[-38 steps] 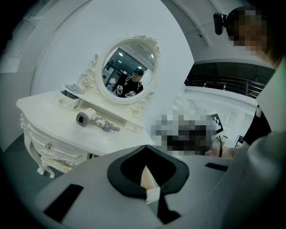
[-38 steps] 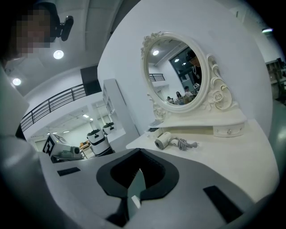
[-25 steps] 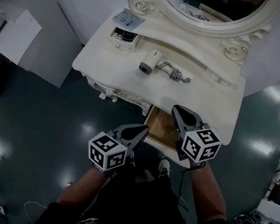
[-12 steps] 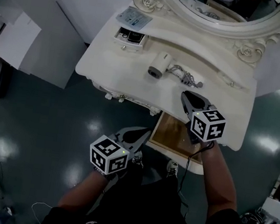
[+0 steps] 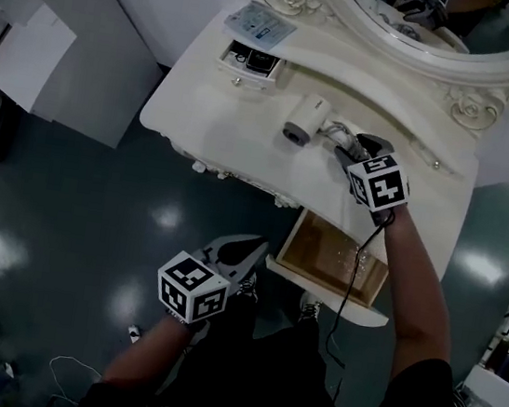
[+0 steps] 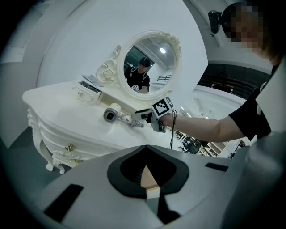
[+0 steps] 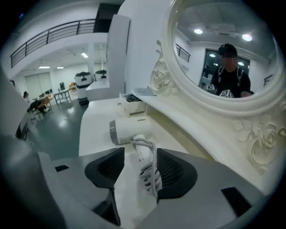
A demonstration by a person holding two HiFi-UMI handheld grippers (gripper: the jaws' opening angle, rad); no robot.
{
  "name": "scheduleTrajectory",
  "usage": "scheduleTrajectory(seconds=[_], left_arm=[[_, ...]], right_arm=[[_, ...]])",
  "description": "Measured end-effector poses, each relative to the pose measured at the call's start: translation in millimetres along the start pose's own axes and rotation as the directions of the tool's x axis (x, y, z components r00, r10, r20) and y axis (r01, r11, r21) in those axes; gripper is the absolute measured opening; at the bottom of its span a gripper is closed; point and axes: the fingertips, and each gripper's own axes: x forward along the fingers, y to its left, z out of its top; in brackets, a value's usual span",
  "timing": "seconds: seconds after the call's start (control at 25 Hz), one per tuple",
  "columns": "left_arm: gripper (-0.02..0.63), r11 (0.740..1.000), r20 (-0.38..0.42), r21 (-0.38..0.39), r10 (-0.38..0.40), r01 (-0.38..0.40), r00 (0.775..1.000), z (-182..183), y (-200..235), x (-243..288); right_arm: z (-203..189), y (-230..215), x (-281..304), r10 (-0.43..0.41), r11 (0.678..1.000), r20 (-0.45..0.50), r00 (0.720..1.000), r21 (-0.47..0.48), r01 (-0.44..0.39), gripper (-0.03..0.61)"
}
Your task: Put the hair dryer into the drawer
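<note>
Right claw (image 7: 136, 174), jaws just opening wide, holding nothing, straddles handle (image 7: 142, 154) of dryer (image 7: 127, 130) lying mid-vanity (image 5: 219, 118) near back edge; risk: pads bite only the looped cord (image 7: 151, 176), so dryer slips or swings short of open drawer (image 5: 333, 256).

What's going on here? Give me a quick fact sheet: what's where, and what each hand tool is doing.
Hair dryer: lying on the white dressing table, cord bundled at its handle
Drawer: pulled open
Right gripper: jaws have just been opening, dryer's handle between them, not gripped
Left gripper: jaws together, holding nothing, off the table
</note>
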Motion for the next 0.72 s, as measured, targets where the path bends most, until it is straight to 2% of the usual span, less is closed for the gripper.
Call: scheduleTrajectory(seconds=[0.28, 0.6, 0.72], left_arm=[[0.003, 0.999, 0.003, -0.036, 0.038, -0.038, 0.999, -4.4, 23.8, -12.1], [0.003, 0.998, 0.009, -0.037, 0.055, -0.055, 0.998, 0.7, 42.3, -18.9], [0.003, 0.998, 0.004, -0.014, 0.055, -0.055, 0.998, 1.6, 44.5, -19.4]], right_arm=[[-10.9, -12.8, 51.8, 0.039, 0.989, -0.192, 0.981, -0.131, -0.065, 0.268], [-21.1, -17.7, 83.9, 0.026, 0.98, -0.296, 0.955, -0.181, -0.083, 0.267], [-22.8, -16.8, 86.3, 0.048, 0.981, -0.305, 0.951, -0.165, -0.103, 0.267]])
